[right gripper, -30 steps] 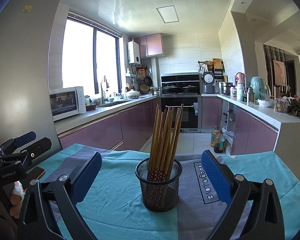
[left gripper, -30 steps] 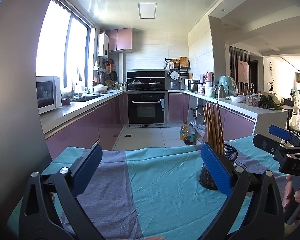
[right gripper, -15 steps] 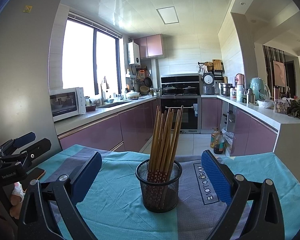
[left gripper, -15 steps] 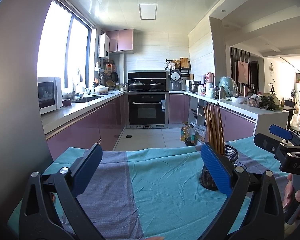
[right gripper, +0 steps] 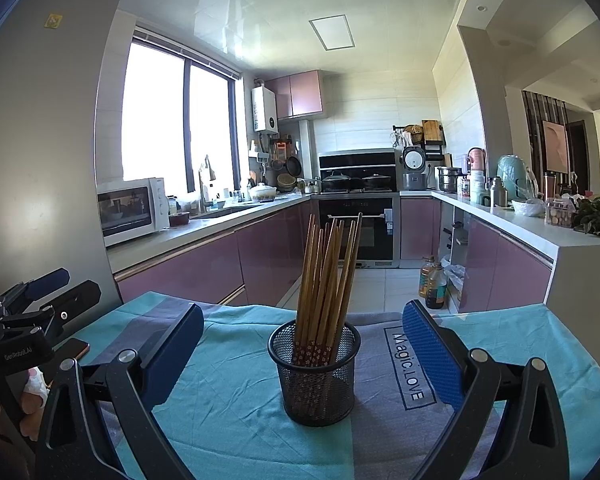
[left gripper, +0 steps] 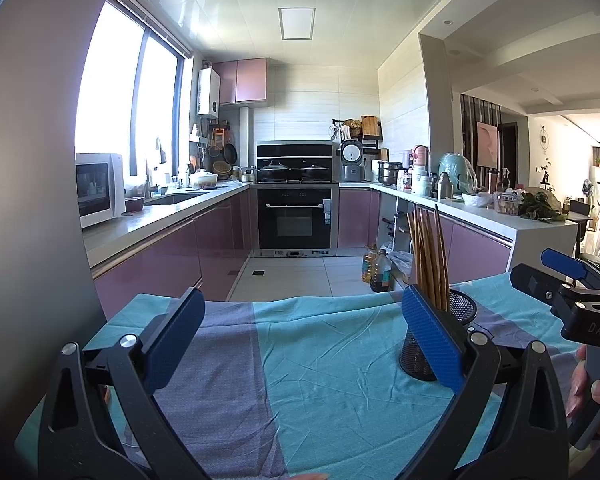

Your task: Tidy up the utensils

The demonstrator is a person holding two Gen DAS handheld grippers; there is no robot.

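A black mesh holder (right gripper: 315,372) stands upright on the teal and grey tablecloth (right gripper: 236,380), with several wooden chopsticks (right gripper: 327,276) leaning in it. My right gripper (right gripper: 300,344) is open, its blue pads either side of the holder and nearer the camera, touching nothing. In the left wrist view the same holder (left gripper: 448,336) and chopsticks (left gripper: 428,256) show behind the right pad. My left gripper (left gripper: 304,340) is open over bare cloth, with nothing between its fingers. Each gripper also appears at the edge of the other's view.
A phone (right gripper: 74,350) lies on the cloth at the left edge. Beyond the table's far edge are the kitchen floor, purple cabinets (right gripper: 204,264), an oven (left gripper: 296,220) and oil bottles (right gripper: 432,284). A grey fridge wall (left gripper: 28,200) rises at the left.
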